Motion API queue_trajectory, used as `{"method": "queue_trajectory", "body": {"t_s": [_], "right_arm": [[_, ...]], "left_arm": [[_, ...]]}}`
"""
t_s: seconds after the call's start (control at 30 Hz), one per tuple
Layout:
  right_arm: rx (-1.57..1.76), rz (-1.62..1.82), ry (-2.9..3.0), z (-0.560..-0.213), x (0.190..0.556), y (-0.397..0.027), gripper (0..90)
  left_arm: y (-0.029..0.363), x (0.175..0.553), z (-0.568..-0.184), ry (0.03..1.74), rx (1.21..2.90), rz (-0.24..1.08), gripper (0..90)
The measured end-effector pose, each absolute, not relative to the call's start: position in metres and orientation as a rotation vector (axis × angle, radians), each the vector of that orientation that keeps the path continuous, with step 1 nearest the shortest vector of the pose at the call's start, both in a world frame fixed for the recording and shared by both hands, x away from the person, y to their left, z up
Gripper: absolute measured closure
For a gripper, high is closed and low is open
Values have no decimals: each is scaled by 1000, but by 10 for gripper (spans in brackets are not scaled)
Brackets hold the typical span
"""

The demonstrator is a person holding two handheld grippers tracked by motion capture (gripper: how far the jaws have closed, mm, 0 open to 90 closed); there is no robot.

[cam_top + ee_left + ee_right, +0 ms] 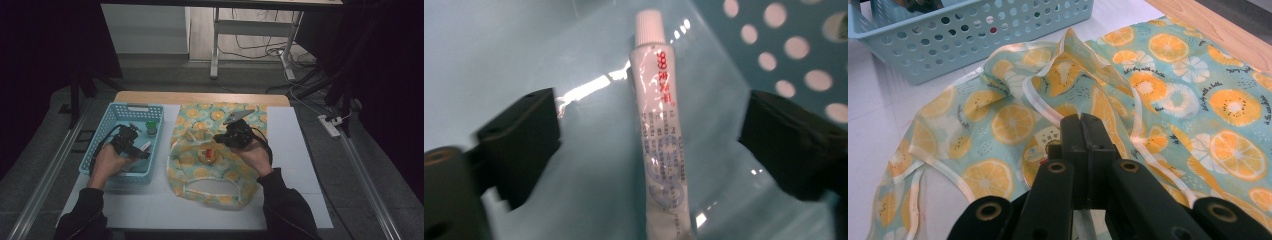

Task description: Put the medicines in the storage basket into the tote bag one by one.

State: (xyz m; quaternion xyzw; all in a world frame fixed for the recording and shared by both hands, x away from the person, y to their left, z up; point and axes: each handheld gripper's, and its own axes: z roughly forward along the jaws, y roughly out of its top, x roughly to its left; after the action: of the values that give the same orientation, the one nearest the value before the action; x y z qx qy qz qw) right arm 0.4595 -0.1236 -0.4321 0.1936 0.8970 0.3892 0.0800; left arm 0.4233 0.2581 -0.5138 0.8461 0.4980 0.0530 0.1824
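High view: left gripper (pixel 136 146) sits down inside the blue basket (pixel 113 116) at the table's (pixel 300 150) left side, right gripper (pixel 231 136) over the fruit-print bag (pixel 220 192) at centre. Tube (pixel 145 147) is barely a white speck by the left gripper from up here.

Left gripper view fills that in: white tube (pixel 659 130) with red print lies on the basket floor, cap pointing away, between the two black jaws. Jaws stand apart, a clear gap on each side of the tube, no pad touching it. Tube's near end is cut off at the bottom edge; print is too blurred to read.

Right gripper view: jaws pressed together, nothing visibly between them, tips just over the bag's folded rim. Whether they pinch fabric is hidden behind the jaws. Round red-topped thing (pixel 208 154) on the bag is clear from above, mostly masked here. Basket in the far left corner, contents unreadable through the holes.
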Motion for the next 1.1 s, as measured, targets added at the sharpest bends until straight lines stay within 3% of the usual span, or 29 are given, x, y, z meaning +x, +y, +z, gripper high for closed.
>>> {"method": "queue_trajectory", "body": {"t_s": [0.27,0.53,1.1], "right_arm": [[575,1161,2680,-432,459,-124,900],[571,1160,2678,-432,459,-123,900],[574,1169,2670,-431,459,-124,900]], "left_arm": [[257,423,-515,1410,2406,143,496],[259,425,-514,1422,2383,99,713],[263,427,-502,1461,2296,128,726]]}}
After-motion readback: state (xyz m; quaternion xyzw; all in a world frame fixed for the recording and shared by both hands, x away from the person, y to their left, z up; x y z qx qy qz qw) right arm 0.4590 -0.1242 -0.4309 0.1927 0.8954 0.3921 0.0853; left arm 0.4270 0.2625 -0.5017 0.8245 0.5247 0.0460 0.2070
